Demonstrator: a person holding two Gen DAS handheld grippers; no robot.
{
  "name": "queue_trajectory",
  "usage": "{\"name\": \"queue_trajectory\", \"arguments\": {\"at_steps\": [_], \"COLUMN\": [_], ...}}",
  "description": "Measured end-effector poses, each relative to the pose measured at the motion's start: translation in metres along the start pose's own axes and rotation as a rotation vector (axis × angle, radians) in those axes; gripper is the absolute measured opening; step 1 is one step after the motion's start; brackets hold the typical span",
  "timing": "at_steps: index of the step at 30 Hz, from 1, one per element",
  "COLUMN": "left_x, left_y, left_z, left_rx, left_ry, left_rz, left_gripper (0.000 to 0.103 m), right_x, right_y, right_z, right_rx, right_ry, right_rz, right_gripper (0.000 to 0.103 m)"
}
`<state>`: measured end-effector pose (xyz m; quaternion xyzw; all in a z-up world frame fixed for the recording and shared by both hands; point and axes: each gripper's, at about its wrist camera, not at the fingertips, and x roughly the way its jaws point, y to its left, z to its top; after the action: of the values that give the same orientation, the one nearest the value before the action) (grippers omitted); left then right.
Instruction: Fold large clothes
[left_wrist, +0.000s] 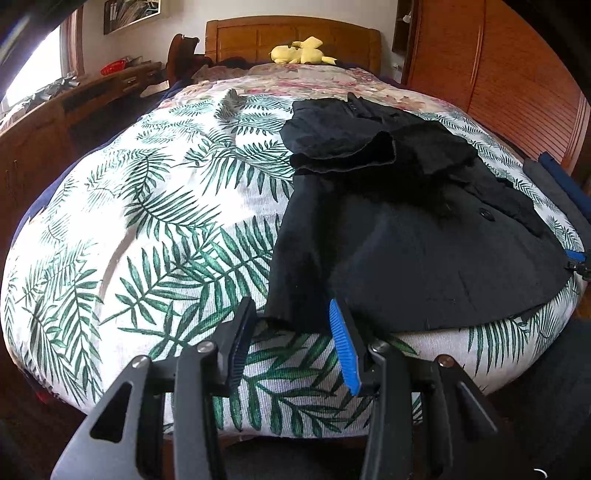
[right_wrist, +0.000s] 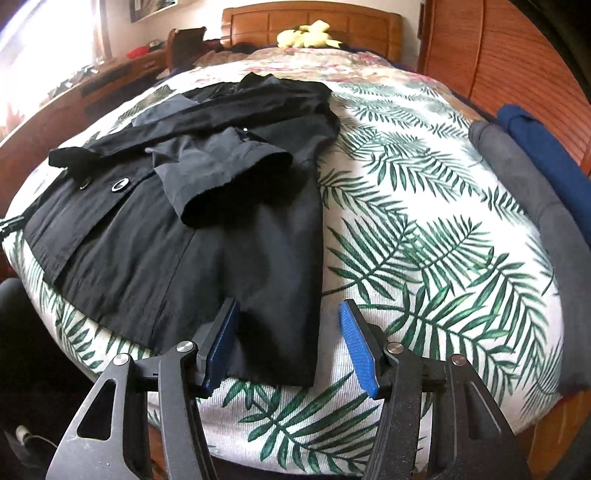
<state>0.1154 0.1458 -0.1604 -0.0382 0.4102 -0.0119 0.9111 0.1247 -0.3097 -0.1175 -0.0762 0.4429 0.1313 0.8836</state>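
Observation:
A black coat (left_wrist: 406, 236) lies flat on the palm-leaf bedspread (left_wrist: 147, 221), its sleeves folded across the front and its hem toward me. My left gripper (left_wrist: 291, 325) is open at the near edge of the bed. The hem's left corner lies between its blue-padded fingers (left_wrist: 343, 343), which do not press on it. In the right wrist view the coat (right_wrist: 184, 240) fills the left half. My right gripper (right_wrist: 288, 332) is open, with the hem's right corner between its fingers, untouched by the pads. Each gripper shows as a small blue tip at the edge of the other view.
Folded grey (right_wrist: 517, 177) and blue (right_wrist: 546, 155) clothes lie along the bed's right edge. A yellow plush toy (left_wrist: 299, 51) sits by the wooden headboard (left_wrist: 291, 40). A wooden wardrobe (left_wrist: 498, 74) stands on the right and a cluttered desk (left_wrist: 92, 92) on the left.

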Motion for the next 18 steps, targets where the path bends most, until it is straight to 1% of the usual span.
{"name": "queue_trajectory", "arguments": {"at_steps": [3, 4, 5, 6, 8, 10, 11, 14, 16, 17, 18], "left_x": [0.001, 0.001, 0.001, 0.002, 0.002, 0.003, 0.003, 0.003, 0.002, 0.001, 0.000], "left_y": [0.001, 0.001, 0.001, 0.001, 0.001, 0.002, 0.002, 0.000, 0.001, 0.001, 0.002], "left_z": [0.000, 0.001, 0.001, 0.001, 0.002, 0.002, 0.003, 0.003, 0.003, 0.004, 0.004], "left_rx": [-0.007, -0.008, -0.009, -0.012, -0.019, -0.030, -0.035, -0.036, -0.051, -0.062, -0.067], "left_ry": [-0.003, -0.003, -0.004, -0.004, -0.006, -0.010, -0.014, -0.026, -0.027, -0.031, -0.034], "left_rz": [-0.003, -0.004, -0.004, -0.006, -0.009, -0.016, -0.022, -0.039, -0.064, -0.067, -0.064], "left_gripper": [0.041, 0.041, 0.041, 0.041, 0.041, 0.041, 0.041, 0.040, 0.036, 0.029, 0.027], "right_x": [0.001, 0.002, 0.002, 0.000, -0.006, -0.013, -0.014, -0.011, -0.004, -0.001, 0.002], "right_y": [0.002, 0.004, 0.005, 0.008, 0.012, 0.015, 0.016, 0.017, 0.014, 0.012, 0.010], "right_z": [0.000, 0.000, 0.001, 0.002, 0.003, 0.005, 0.005, 0.006, 0.005, 0.005, 0.004], "right_rx": [0.004, 0.003, 0.001, -0.005, -0.010, -0.010, -0.012, -0.009, 0.002, 0.010, 0.018], "right_ry": [0.000, 0.002, 0.001, -0.010, -0.040, -0.077, -0.086, -0.079, -0.053, -0.042, -0.035], "right_rz": [0.010, 0.035, 0.063, 0.090, 0.132, 0.152, 0.148, 0.136, 0.115, 0.110, 0.112], "right_gripper": [0.058, 0.057, 0.052, 0.044, 0.036, 0.035, 0.035, 0.035, 0.035, 0.035, 0.035]}}
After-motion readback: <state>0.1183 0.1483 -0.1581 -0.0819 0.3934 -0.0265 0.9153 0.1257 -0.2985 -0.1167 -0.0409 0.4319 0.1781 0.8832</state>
